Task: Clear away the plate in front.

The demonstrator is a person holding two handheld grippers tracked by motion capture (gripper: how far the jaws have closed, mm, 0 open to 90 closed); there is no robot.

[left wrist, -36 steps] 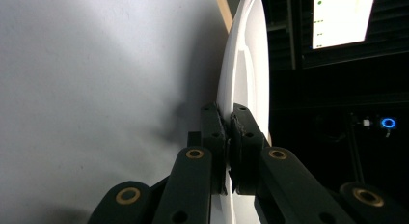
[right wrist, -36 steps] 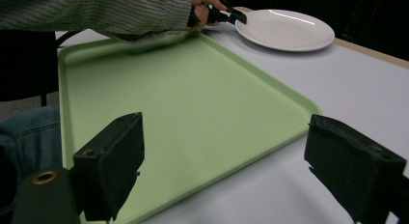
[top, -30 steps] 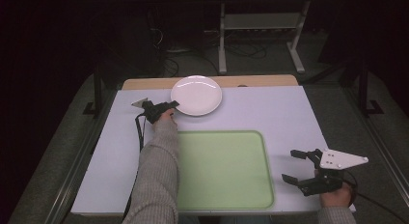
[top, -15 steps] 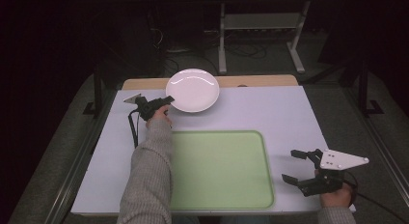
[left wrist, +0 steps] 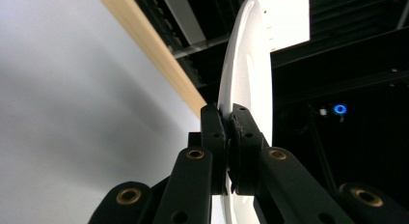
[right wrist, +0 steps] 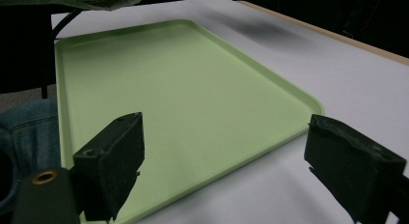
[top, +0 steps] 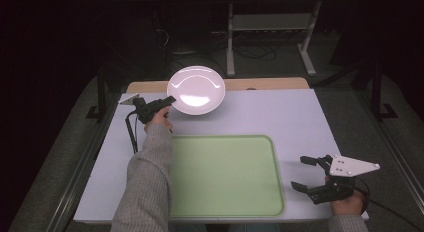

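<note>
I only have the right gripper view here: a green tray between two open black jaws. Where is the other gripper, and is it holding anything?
Observer: The left gripper is at the table's far left, shut on the rim of a white plate.
Operator: Is the plate lying on the table?
Observer: No, it is tilted up off the white table; the left gripper view shows it edge-on.
Operator: Anything on the tray?
Observer: The green tray lies bare, with the right gripper open to its right.

The high view looks forward and down over the pale lilac worktop (top: pixel 280 117); each gripper view sits close, low — the right's shares the light-green plastic tray (right wrist: pixel 183 89) at 12 o'clock.
</note>
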